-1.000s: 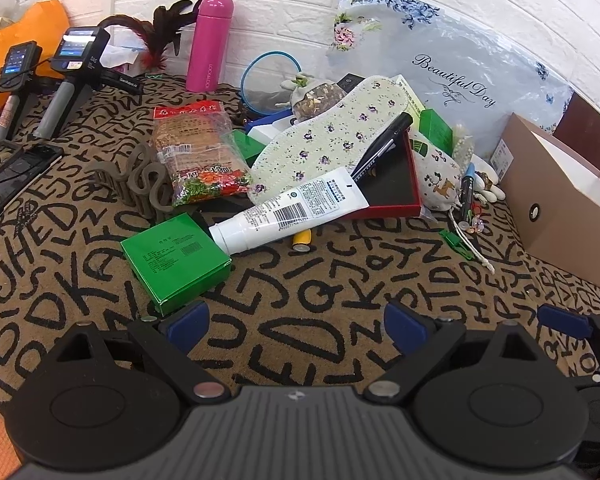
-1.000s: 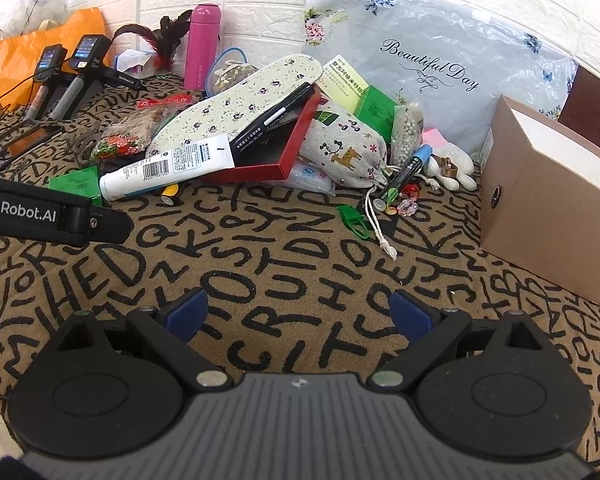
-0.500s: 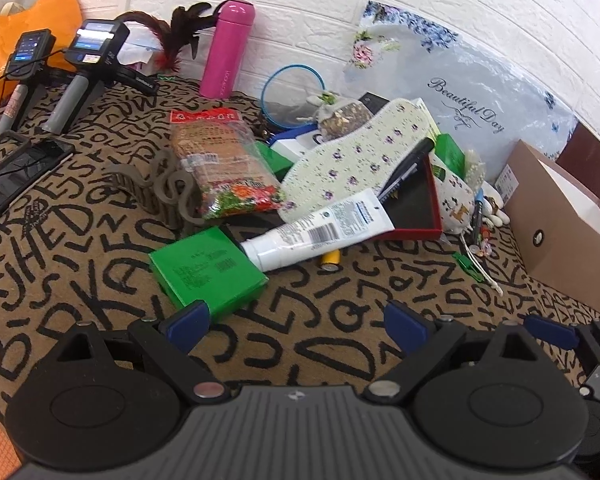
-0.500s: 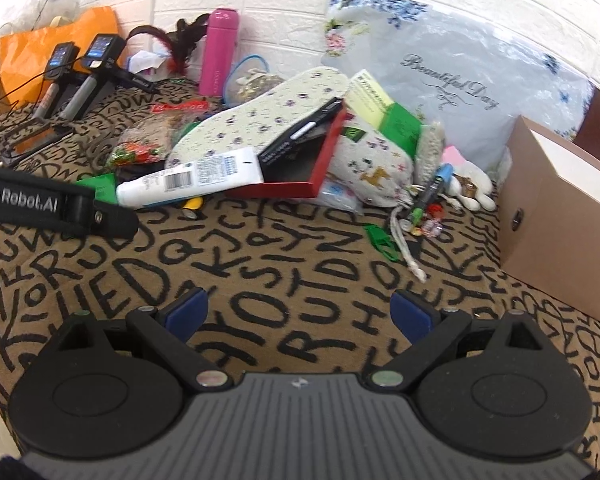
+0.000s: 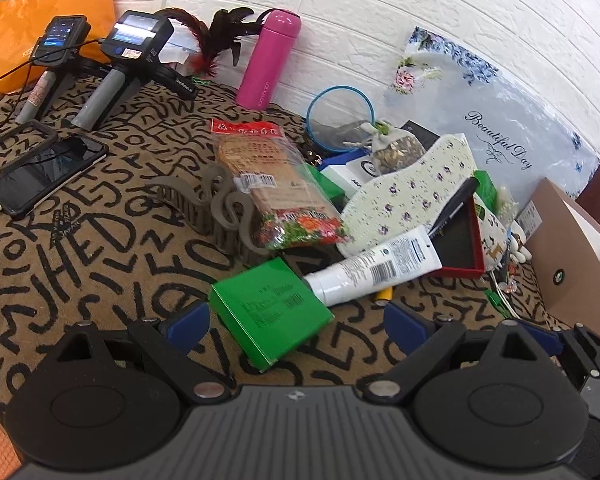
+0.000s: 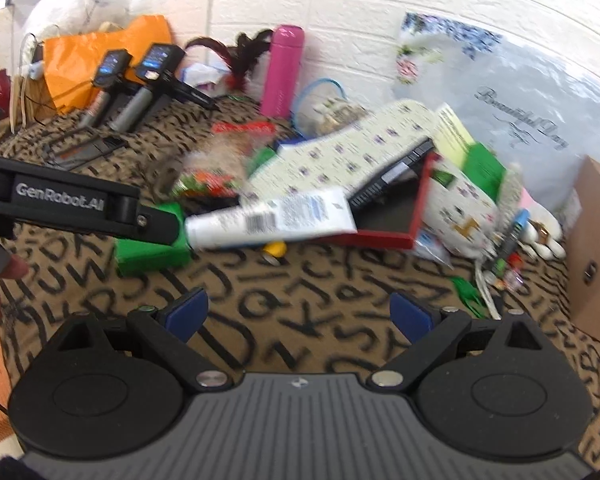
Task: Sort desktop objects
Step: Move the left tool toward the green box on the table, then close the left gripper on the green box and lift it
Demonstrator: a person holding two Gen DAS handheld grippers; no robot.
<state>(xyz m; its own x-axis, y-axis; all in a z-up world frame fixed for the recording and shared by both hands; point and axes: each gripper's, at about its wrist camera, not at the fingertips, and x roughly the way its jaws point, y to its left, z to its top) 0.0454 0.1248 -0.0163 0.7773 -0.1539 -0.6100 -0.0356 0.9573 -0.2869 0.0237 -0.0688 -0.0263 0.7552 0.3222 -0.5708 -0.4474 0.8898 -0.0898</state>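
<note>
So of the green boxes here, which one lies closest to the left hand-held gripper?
The flat green box lying alone on the mat beside the white tube's cap; the others sit back in the pile.

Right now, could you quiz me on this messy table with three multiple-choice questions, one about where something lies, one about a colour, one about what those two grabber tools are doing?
1. Where does the cap end of the white tube rest?
A. on the green box
B. inside the cardboard box
C. under the phone

2. What colour is the bottle standing by the wall?
A. blue
B. pink
C. yellow

3. How are the left gripper and right gripper set?
A. both shut on things
B. one open, one shut
C. both open and empty

Answers: 1 A, its cap overlaps the edge of the green box. 2 B, it is bright pink. 3 C, each pair of blue pads stands wide apart with nothing between.
</note>
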